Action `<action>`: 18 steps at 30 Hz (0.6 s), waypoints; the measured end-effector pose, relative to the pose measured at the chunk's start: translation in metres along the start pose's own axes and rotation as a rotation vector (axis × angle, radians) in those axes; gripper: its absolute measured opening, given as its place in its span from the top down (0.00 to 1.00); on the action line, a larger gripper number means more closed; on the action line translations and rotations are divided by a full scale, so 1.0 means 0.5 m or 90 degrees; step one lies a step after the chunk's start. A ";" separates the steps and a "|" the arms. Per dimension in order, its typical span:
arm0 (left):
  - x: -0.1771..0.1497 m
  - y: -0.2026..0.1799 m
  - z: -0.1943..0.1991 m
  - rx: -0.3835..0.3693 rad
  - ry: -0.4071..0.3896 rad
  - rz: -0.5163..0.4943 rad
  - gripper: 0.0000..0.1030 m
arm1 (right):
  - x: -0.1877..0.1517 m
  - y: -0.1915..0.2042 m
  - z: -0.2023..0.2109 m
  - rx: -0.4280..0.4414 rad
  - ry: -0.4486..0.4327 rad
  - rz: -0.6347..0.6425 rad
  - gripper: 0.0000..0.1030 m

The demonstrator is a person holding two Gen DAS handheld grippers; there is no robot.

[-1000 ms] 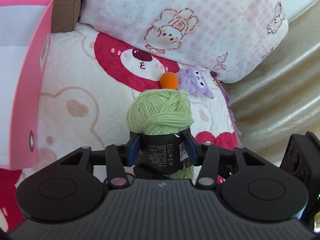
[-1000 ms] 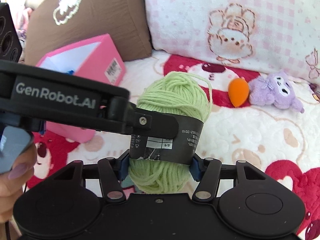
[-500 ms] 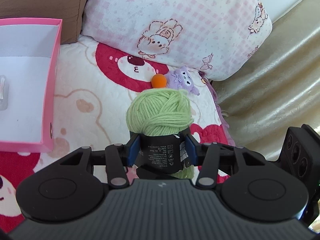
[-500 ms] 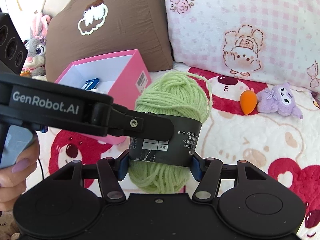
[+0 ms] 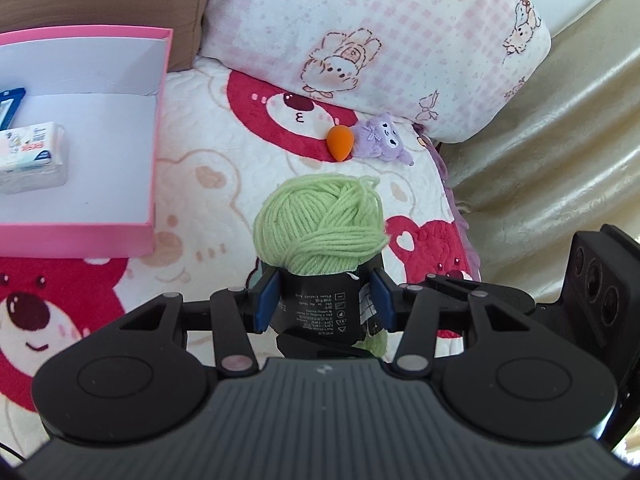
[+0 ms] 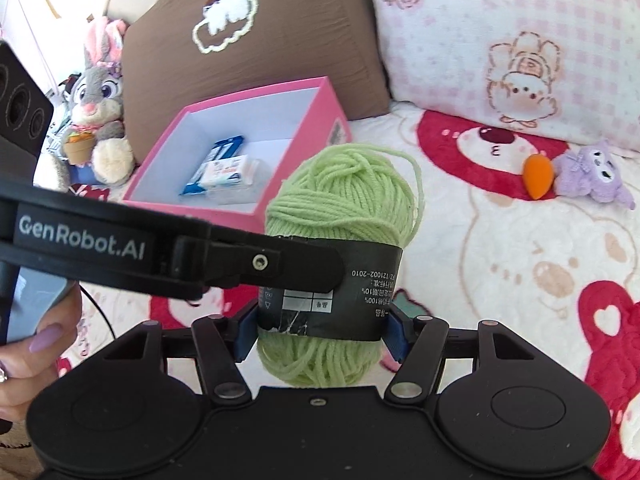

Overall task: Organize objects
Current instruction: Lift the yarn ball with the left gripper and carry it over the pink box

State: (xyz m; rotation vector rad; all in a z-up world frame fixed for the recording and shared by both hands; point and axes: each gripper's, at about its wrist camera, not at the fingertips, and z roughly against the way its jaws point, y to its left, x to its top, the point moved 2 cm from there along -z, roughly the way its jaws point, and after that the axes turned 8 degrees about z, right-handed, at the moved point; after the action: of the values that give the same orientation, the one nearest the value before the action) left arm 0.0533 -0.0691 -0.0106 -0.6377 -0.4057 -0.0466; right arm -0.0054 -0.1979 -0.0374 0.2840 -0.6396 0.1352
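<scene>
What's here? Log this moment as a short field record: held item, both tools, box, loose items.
held item: green yarn ball, black label band
left tool: shut on yarn band
right tool: shut on yarn band
pink box: open, holds tissue pack and blue packet
loose items: orange teardrop sponge touching purple plush, on bear blanket
</scene>
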 end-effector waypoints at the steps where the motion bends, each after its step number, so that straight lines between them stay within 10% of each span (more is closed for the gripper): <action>1: -0.003 0.004 0.009 -0.001 -0.003 0.002 0.54 | 0.001 0.009 0.001 0.000 0.001 0.008 0.35; 18: -0.039 0.044 0.106 0.006 -0.039 0.014 0.53 | 0.024 0.112 0.014 -0.015 -0.009 0.086 0.34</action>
State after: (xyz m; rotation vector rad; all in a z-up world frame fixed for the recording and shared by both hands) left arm 0.0201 -0.0218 0.0083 -0.6360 -0.4570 -0.0042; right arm -0.0116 -0.1463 -0.0124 0.2196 -0.6742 0.2550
